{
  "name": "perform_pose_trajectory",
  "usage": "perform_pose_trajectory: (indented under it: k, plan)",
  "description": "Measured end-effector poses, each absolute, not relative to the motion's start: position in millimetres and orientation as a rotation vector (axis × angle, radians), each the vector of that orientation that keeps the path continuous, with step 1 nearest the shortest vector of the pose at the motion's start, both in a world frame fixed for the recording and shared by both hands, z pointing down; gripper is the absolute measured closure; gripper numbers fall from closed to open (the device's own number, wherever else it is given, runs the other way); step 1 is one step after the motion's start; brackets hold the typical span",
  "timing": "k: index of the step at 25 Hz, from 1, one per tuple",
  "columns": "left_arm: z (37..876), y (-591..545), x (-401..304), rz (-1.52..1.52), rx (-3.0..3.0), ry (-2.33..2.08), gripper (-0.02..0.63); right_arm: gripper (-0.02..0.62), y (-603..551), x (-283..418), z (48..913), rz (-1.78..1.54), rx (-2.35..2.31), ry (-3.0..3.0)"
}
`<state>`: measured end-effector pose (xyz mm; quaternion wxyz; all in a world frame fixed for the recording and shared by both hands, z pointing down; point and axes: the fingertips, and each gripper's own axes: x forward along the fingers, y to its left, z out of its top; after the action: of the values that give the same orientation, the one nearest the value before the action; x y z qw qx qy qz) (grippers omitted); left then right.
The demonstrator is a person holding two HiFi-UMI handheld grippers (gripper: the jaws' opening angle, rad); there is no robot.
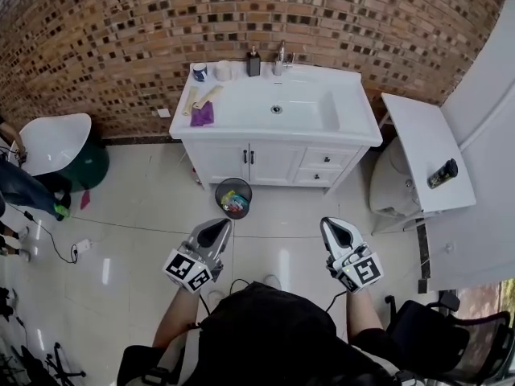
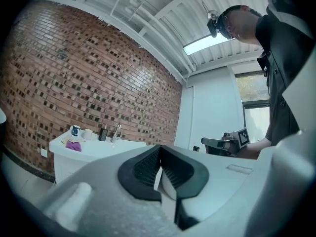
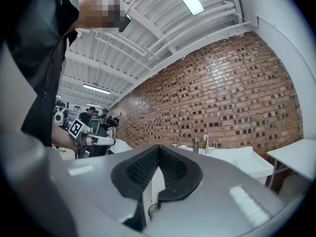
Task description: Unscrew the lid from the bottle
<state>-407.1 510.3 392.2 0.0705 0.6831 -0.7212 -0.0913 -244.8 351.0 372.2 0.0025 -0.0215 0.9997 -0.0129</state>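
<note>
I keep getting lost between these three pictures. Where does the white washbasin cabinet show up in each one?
Head view: the washbasin cabinet is at top centre.
Left gripper view: the washbasin cabinet is low at the left.
Right gripper view: the washbasin cabinet is right of centre, below the middle.
Shared landmark: the brick wall stands behind it in all three.
</note>
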Motion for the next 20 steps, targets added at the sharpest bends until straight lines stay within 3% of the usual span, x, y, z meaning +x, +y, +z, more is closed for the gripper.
perform_pose_trajectory:
  k: [20]
  plan:
    - [376.9, 490.1, -364.2, -0.22, 2.506, -1.687, 0.604, 0.591, 416.6, -201.4, 361.5, 0.052, -0.565, 3.119]
